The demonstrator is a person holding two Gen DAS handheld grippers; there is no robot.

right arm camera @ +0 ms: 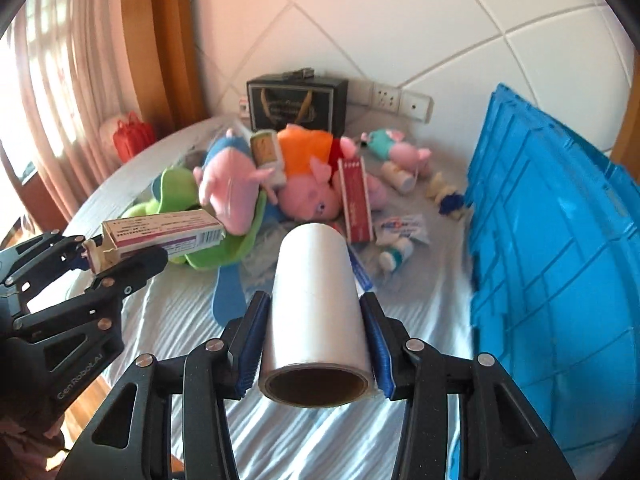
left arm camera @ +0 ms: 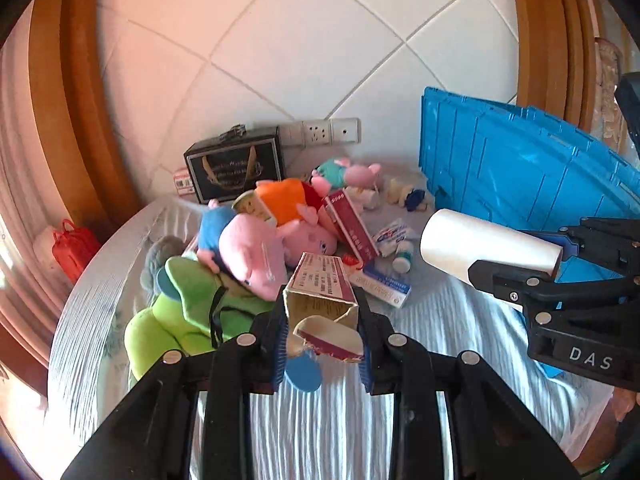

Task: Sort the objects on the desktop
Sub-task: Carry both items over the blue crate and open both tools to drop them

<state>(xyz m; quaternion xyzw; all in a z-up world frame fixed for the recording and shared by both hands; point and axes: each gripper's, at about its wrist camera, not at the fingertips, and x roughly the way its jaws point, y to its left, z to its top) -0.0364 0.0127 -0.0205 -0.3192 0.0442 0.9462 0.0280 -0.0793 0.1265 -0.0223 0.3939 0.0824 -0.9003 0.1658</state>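
Observation:
My left gripper (left arm camera: 322, 312) is shut on the torn end of a maroon-and-white carton (left arm camera: 320, 284), lifted above the bed. From the right wrist view the same carton (right arm camera: 160, 232) sticks out level from the left gripper (right arm camera: 116, 256). My right gripper (right arm camera: 314, 304) is shut on a white roll (right arm camera: 316, 300), its blue pads pressing both sides and its cardboard core facing the camera. In the left wrist view the roll (left arm camera: 480, 244) hangs at the right in the right gripper (left arm camera: 516, 280). Both are held over the striped sheet (left arm camera: 340, 420).
A heap of plush toys (left arm camera: 256, 240) lies mid-bed, with a red carton (left arm camera: 352, 224), small bottles and packets (left arm camera: 400, 248) beside it. A blue plastic crate (right arm camera: 552, 240) stands at the right. A black box (left arm camera: 236, 164) sits by the tiled wall; a red bag (left arm camera: 74, 248) is far left.

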